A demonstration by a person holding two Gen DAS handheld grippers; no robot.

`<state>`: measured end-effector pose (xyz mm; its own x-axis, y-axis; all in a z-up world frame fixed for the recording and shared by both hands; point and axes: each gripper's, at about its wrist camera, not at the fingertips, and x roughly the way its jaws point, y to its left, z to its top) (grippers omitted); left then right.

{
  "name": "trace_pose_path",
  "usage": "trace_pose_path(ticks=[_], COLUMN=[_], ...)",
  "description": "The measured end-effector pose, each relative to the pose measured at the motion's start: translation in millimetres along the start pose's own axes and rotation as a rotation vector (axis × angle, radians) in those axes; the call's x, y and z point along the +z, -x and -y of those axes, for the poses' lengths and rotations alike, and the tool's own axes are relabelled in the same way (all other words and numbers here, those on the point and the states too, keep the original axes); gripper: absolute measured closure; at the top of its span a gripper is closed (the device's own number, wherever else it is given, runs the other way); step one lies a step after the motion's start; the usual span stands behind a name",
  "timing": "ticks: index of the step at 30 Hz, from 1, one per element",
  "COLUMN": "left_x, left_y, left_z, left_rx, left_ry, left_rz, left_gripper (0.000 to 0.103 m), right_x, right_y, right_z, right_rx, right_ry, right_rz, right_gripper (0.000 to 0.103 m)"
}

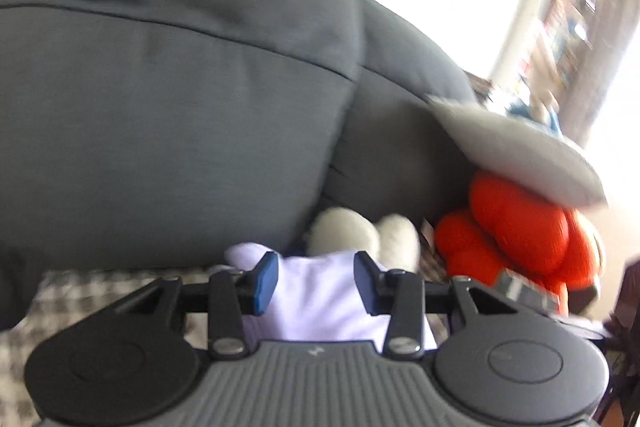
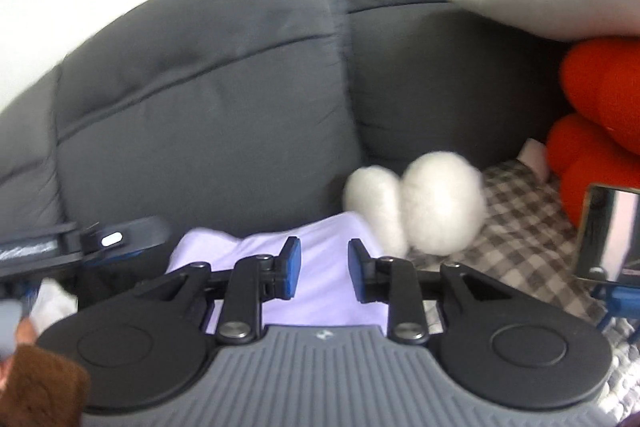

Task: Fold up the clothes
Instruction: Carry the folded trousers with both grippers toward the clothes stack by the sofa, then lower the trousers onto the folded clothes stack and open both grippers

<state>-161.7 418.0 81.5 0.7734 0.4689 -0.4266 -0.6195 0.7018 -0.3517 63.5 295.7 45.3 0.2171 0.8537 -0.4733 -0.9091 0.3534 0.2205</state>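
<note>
A pale lilac garment (image 1: 316,291) lies on the checked sofa cover (image 1: 100,291), close to the grey back cushions. My left gripper (image 1: 316,283) is open, its blue pads (image 1: 264,283) apart just above the garment. The garment also shows in the right wrist view (image 2: 320,267). My right gripper (image 2: 324,273) is open over it, pads (image 2: 290,273) apart, nothing between them. The left gripper's body (image 2: 116,239) shows at the left edge of the right wrist view. Both views are blurred.
Grey sofa back cushions (image 1: 160,107) rise right behind the garment. A white fluffy toy (image 2: 420,207) lies by its far right corner. An orange plush (image 1: 520,231) sits under a light grey pillow (image 1: 520,147) at the right. The checked cover (image 2: 520,227) spreads rightward.
</note>
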Motion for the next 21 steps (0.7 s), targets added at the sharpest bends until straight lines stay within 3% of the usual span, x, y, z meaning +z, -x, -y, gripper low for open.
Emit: trace_pose_path(ticks=[5,7,12,18,21], left_x=[-23,-28,-30,-36,-38], left_y=[-34,-33,-22,-28,-29], left_z=[0,-5,-10,-9,-7], left_rx=[0.082,0.089,0.104,0.125,0.135], left_ry=[-0.117,-0.115,-0.092,-0.137,-0.160], left_rz=[-0.131,-0.134,-0.139,-0.134,-0.135], left_gripper=[0.075,0.076,0.076,0.076,0.076], right_x=[-18,-27,-24,-25,-36], right_y=[-21,-28,-21,-14,-20], right_z=[-7,-10,-21,-15,-24], right_rx=[0.005,-0.005,-0.031,-0.021,-0.050], right_ry=[-0.014,-0.009,0.027,-0.017,0.040], right_rz=[-0.100,-0.132,-0.117,-0.130,-0.155], right_gripper=[0.073,0.073,0.073,0.070,0.070])
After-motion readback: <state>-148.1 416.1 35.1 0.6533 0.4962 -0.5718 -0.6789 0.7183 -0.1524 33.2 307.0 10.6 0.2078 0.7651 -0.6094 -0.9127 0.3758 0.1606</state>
